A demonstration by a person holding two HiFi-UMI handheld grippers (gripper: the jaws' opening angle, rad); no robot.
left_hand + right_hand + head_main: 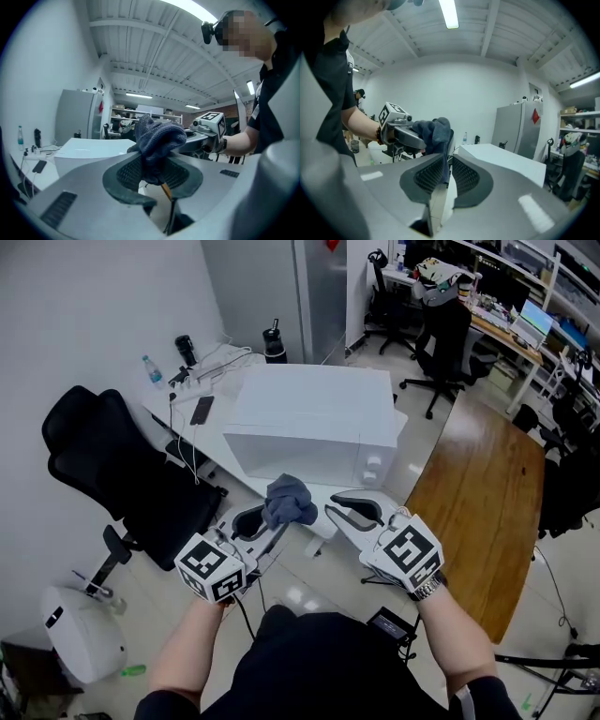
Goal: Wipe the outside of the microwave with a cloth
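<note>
Pre-wipe: my left gripper point(268, 525) clamps the bunched blue-grey cloth point(289, 501), right gripper point(349, 510) ajar, empty; next I'd press it to the far white box-shaped microwave point(314, 423).

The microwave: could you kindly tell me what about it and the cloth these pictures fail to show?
Microwave rear: head view, hidden by its own body.
Knob markings: head view, too small.
Cloth, lower end: left gripper view, pinched between the pads of the left hand-held gripper.
Microwave, lower part: right gripper view, behind the right hand-held gripper.
</note>
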